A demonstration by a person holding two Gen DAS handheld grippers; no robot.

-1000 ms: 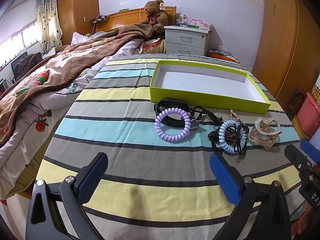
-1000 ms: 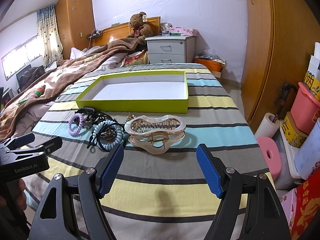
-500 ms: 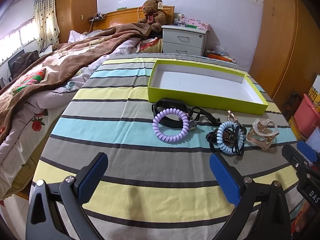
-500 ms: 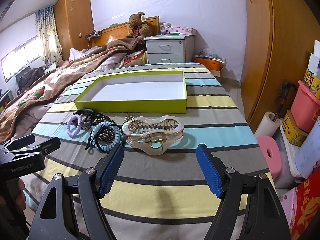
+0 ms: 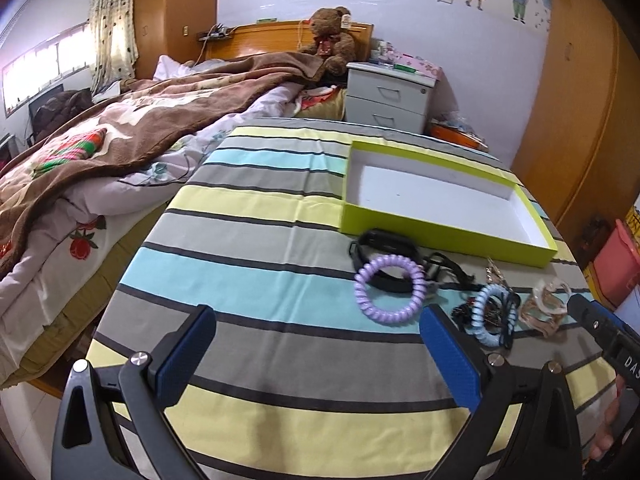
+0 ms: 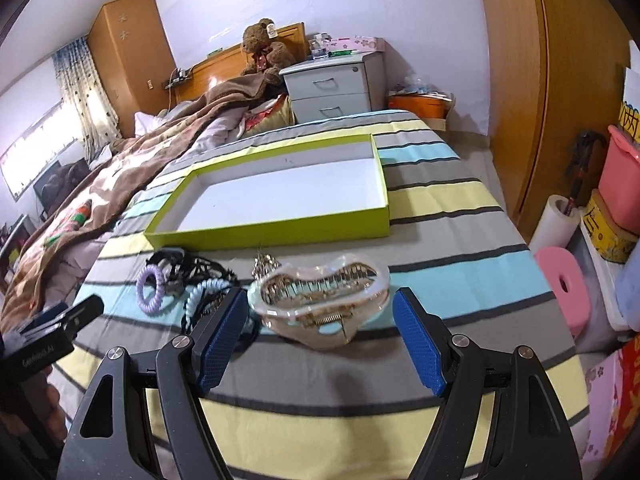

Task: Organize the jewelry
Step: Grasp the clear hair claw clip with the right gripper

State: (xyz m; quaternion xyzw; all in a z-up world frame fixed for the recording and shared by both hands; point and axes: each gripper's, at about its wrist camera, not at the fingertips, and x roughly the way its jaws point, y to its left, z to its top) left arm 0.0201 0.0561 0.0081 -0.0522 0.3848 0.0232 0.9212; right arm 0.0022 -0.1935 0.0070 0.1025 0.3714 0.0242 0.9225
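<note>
Right gripper (image 6: 318, 334), jaws apart, faces translucent hair claw clip (image 6: 320, 300): light, rigid, likely brittle; grasp across its spring hinge; left gripper (image 5: 316, 354) likewise apart

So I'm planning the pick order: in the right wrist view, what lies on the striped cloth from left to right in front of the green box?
Purple spiral hair tie → light blue spiral hair tie → large translucent hair claw clip. The black straps tangled between the two ties overlap too much to place.
</note>
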